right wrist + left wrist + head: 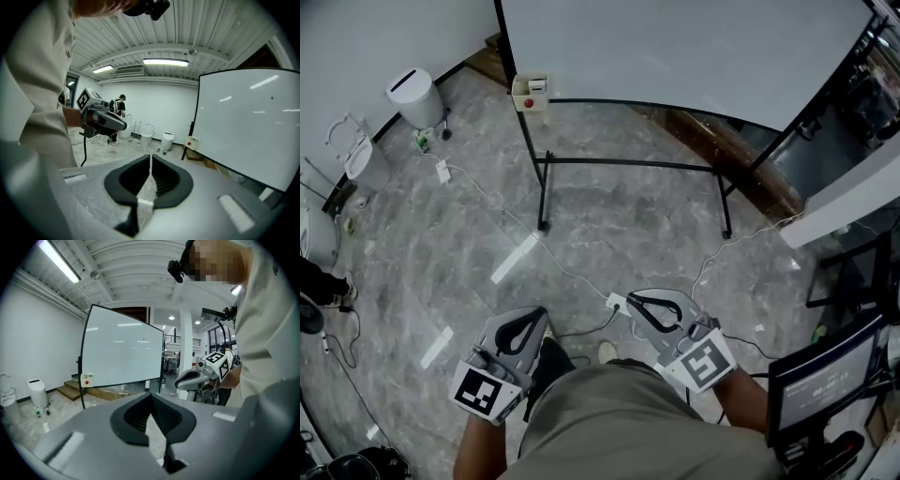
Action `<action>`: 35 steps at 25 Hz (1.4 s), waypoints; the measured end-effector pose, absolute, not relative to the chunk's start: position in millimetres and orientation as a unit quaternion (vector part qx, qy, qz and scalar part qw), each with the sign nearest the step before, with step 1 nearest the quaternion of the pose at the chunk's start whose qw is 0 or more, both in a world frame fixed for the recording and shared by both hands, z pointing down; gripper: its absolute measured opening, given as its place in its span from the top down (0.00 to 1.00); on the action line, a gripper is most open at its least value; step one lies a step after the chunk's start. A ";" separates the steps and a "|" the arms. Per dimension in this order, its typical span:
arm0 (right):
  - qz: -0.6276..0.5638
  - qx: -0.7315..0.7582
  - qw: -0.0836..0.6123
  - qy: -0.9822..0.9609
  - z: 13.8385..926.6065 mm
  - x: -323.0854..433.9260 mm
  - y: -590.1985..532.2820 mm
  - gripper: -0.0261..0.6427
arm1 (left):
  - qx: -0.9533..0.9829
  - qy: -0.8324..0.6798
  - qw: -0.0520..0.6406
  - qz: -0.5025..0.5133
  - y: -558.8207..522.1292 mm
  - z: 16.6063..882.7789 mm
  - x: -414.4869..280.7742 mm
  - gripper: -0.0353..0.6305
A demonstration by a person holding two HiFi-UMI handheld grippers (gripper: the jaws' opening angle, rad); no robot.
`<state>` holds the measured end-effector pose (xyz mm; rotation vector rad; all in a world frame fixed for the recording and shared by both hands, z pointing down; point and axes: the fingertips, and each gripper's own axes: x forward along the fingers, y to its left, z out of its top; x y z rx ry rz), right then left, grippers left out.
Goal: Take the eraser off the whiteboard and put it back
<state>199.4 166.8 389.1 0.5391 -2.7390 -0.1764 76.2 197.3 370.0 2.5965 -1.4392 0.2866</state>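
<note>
The eraser (530, 93) looks to be the small cream box with a red dot stuck at the lower left corner of the whiteboard (675, 47); it's too small in every view to be sure it isn't a holder, so take that with a pinch of salt. It sits right where the black frame's left post meets the bottom rail, so nothing has been taken off yet.

The person stands well back from the board; the left gripper (541, 315) and the right gripper (631, 299) are held low in front of the body. Both sets of tongs are pinched together at the tips with nothing between them; each gripper's own view just shows floor past the pads.

Things that could bite from here, judging by the layout: a white cable (572, 274) and a power strip (617, 302) lie on the marble floor between the person and the board, so a foot could catch them on the way in; the tongs have to spread before they reach the box, or closed tips will just knock it off; and the board is on a light stand, so pushing on the corner could make it shift or swing.
</note>
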 end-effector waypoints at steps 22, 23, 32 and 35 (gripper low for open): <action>-0.092 0.193 0.158 -0.964 357.7 203.8 305.4 0.95 | 0.875 -0.466 0.084 0.101 347.6 363.5 91.6 0.94; -0.094 0.193 0.158 -0.964 355.8 199.0 314.5 0.95 | 0.875 -0.466 0.085 0.101 356.5 364.8 87.2 0.94; -0.109 0.196 0.158 -0.962 345.0 178.8 381.0 0.95 | 0.879 -0.464 0.065 0.084 412.2 360.8 68.9 0.94; -0.112 0.197 0.159 -0.961 347.0 178.9 398.4 0.95 | 0.882 -0.458 0.073 0.085 430.9 364.3 71.8 0.94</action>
